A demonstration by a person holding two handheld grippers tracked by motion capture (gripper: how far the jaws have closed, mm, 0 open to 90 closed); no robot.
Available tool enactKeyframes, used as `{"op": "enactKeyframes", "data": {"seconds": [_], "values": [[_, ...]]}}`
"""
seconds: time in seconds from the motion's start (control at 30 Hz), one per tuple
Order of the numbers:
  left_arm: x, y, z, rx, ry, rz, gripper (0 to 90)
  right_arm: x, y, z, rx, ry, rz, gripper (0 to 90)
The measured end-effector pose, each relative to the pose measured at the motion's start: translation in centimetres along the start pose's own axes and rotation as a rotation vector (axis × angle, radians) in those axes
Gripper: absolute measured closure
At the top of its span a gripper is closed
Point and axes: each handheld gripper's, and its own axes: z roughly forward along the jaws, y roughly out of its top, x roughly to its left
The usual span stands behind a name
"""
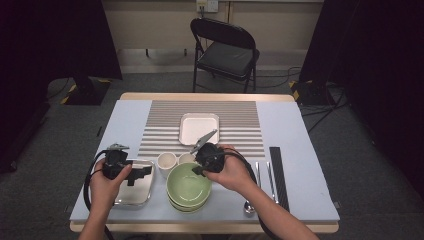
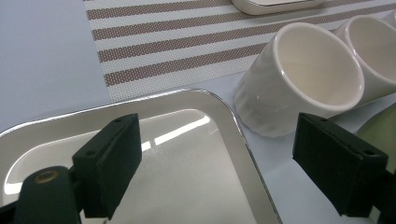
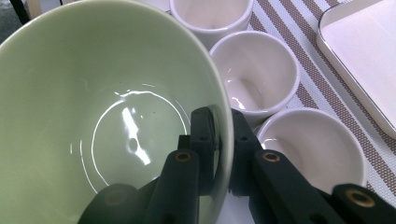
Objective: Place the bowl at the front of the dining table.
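Right gripper (image 3: 219, 154) clamped on rim of green bowl (image 1: 188, 184), one jaw inside, one outside: thin-edge pinch, likely for lifting it off stack. Bowl sits at table's near edge, atop at least one more. Left gripper (image 2: 219, 163) jaws apart, empty, above steel tray (image 2: 196, 154). Three white cups (image 3: 256, 74) beside bowl; one white square plate (image 1: 199, 127).

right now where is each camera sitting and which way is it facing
High view: fixed above the person's side, looking forward and down on the table; both forearms, left gripper and right gripper show.
Left gripper view: rides the left gripper, looking between its open jaws over the steel tray toward a white cup.
Right gripper view: rides the right gripper, jaws clamped on the green bowl rim.
Shared: both gripper views show white cups and the striped mat.
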Motion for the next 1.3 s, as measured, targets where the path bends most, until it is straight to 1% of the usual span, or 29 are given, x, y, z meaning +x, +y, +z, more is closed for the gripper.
{"op": "enactKeyframes", "data": {"seconds": [0.03, 0.07, 0.1, 0.2, 0.4, 0.5, 0.63, 0.67, 0.7, 0.73, 0.83, 0.93, 0.97, 1.03, 1.17, 1.3], "values": [[0.0, 0.0, 0.0, 0.000, -0.001, 0.001, 15.5, -0.2, 0.1, -0.2, -0.029, 0.016, 0.015, 84.3], [0.0, 0.0, 0.0, 0.000, 0.001, 0.001, 15.5, -0.1, 0.2, -0.4, -0.032, 0.014, 0.009, 84.4], [0.0, 0.0, 0.0, 0.001, 0.000, -0.001, 15.5, 0.0, 0.4, -0.5, -0.017, 0.005, -0.004, 84.5], [0.0, 0.0, 0.0, 0.005, -0.001, 0.005, 15.4, 0.1, 0.7, -0.5, 0.009, -0.001, -0.006, 84.5], [0.1, 0.0, 0.0, 0.001, -0.001, 0.001, 15.5, 0.0, 0.9, -0.6, 0.015, 0.010, 0.001, 84.4], [0.1, 0.0, 0.1, 0.003, -0.002, 0.002, 15.5, -0.2, 1.0, -1.0, 0.003, 0.013, 0.005, 84.4], [0.1, 0.0, 0.0, -0.002, -0.002, 0.000, 15.5, -0.7, 1.2, -1.8, 0.001, 0.020, 0.031, 84.5], [0.1, 0.0, 0.0, -0.002, -0.002, 0.000, 15.5, -0.7, 1.2, -1.8, 0.001, 0.020, 0.031, 84.5], [0.1, 0.0, 0.0, 0.000, 0.001, -0.001, 15.5, -1.0, 1.2, -2.2, -0.005, 0.025, 0.047, 84.4], [0.1, 0.0, 0.0, 0.000, 0.001, -0.001, 15.5, -1.0, 1.2, -2.2, -0.005, 0.025, 0.047, 84.4], [0.1, 0.0, 0.2, 0.001, -0.004, -0.001, 15.5, -1.3, 1.2, -2.6, 0.003, 0.033, 0.068, 84.4], [0.1, 0.0, 0.1, 0.000, -0.004, -0.001, 15.5, -1.5, 1.2, -2.8, 0.002, 0.035, 0.069, 84.4], [0.1, 0.0, 0.1, 0.001, -0.002, 0.000, 15.5, -1.7, 1.1, -3.0, 0.003, 0.038, 0.082, 84.4], [0.1, 0.0, 0.1, 0.003, 0.000, 0.001, 15.5, -1.9, 1.1, -3.2, 0.001, 0.040, 0.093, 84.4], [0.1, 0.0, 0.1, 0.000, -0.005, 0.002, 15.5, -2.0, 1.3, -3.5, -0.001, 0.036, 0.095, 84.3], [0.1, 0.0, 0.1, 0.000, -0.002, 0.002, 15.5, -2.3, 1.3, -3.8, -0.003, 0.042, 0.102, 84.3]]}}
